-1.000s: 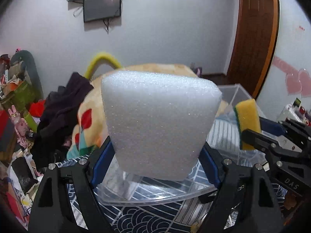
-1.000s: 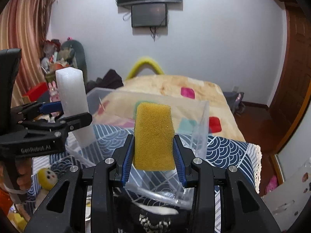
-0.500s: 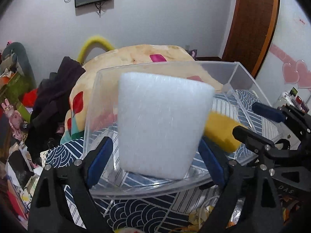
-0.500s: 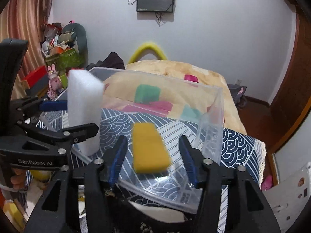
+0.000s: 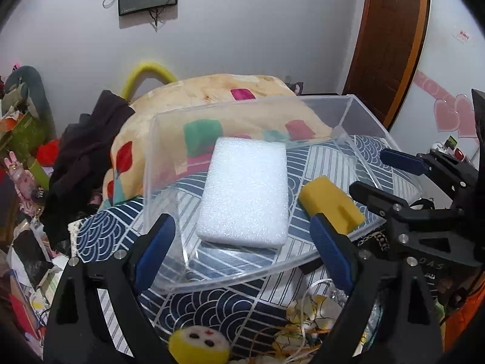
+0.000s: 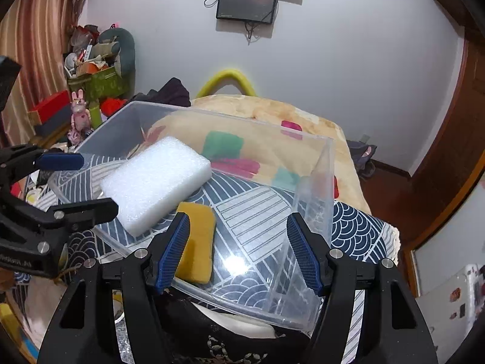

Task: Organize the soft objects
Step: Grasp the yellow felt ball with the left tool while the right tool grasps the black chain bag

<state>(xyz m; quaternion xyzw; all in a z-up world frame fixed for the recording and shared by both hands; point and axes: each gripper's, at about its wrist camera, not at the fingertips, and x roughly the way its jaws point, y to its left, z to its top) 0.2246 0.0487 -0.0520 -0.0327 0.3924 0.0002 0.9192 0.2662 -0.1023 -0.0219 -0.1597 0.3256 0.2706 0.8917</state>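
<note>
**Releasing both pieces into the clear bin**

Comparing with a second ago: the left gripper (image 5: 242, 242) had clamped the white foam block (image 5: 245, 194) upright, and the right gripper (image 6: 239, 251) had pinched the yellow sponge (image 6: 197, 239). Both jaws then stood wide and empty. The foam block lay flat on the floor of the clear plastic bin (image 5: 357, 112), ahead of and between the left fingers, touching neither. The sponge lay flat too, just beside the foam, ahead of the right gripper's left finger.

Edges: the bin's near rim ran just in front of both sets of fingertips; its far wall stood well beyond the foam. From the right wrist, bare bin floor lay between the spread fingers, with the bin's corner wall near the right finger.

Pose: both grippers pointed forward and slightly down over the near rim, side by side, the right gripper (image 5: 403, 179) showing right of the left one. A yellow plush toy (image 5: 198, 347) sat below the left gripper.
</note>
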